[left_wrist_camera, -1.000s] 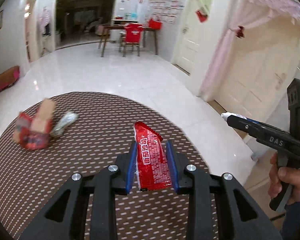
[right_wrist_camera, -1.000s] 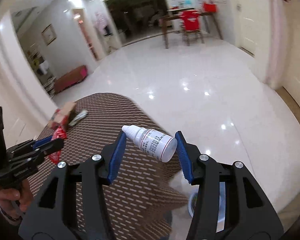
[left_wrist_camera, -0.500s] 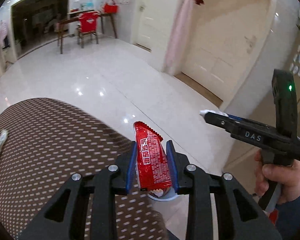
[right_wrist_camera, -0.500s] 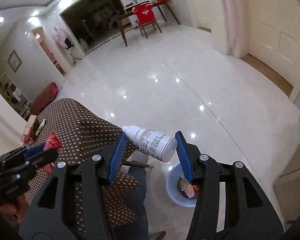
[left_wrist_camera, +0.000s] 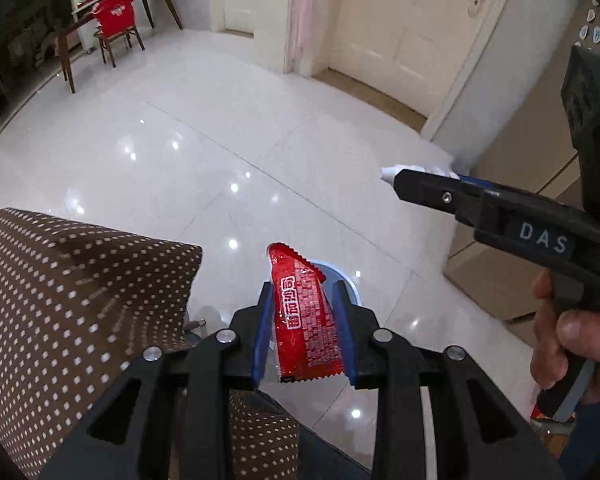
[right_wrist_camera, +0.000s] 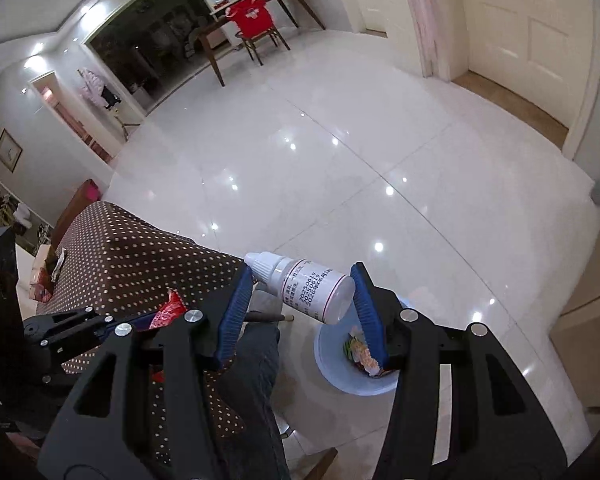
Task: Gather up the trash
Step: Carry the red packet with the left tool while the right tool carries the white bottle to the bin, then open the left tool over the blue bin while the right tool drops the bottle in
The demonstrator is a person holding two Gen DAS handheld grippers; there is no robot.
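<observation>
My left gripper (left_wrist_camera: 302,292) is shut on a red snack wrapper (left_wrist_camera: 306,316), held upright above the floor past the table edge. A light blue bin (left_wrist_camera: 346,286) shows just behind the wrapper. My right gripper (right_wrist_camera: 302,276) is shut on a small white dropper bottle (right_wrist_camera: 314,290), held sideways above the floor. The same blue bin (right_wrist_camera: 332,364) sits on the floor below and right of the bottle, with colourful trash inside. The right gripper also shows in the left wrist view (left_wrist_camera: 396,178), to the right and farther out. The left gripper shows in the right wrist view (right_wrist_camera: 156,316) with the wrapper (right_wrist_camera: 168,310).
A table with a brown dotted cloth (left_wrist_camera: 60,300) is at the left; more trash (right_wrist_camera: 46,276) lies at its far end. My dark trouser leg (right_wrist_camera: 256,344) is below the grippers. White tiled floor (left_wrist_camera: 220,140) stretches ahead, with doors (left_wrist_camera: 400,24) at right and a red chair (left_wrist_camera: 116,24) far back.
Both grippers have swung right and tilted down, off the table and over the floor. The blue bin has come into view below them. Each still holds its item.
</observation>
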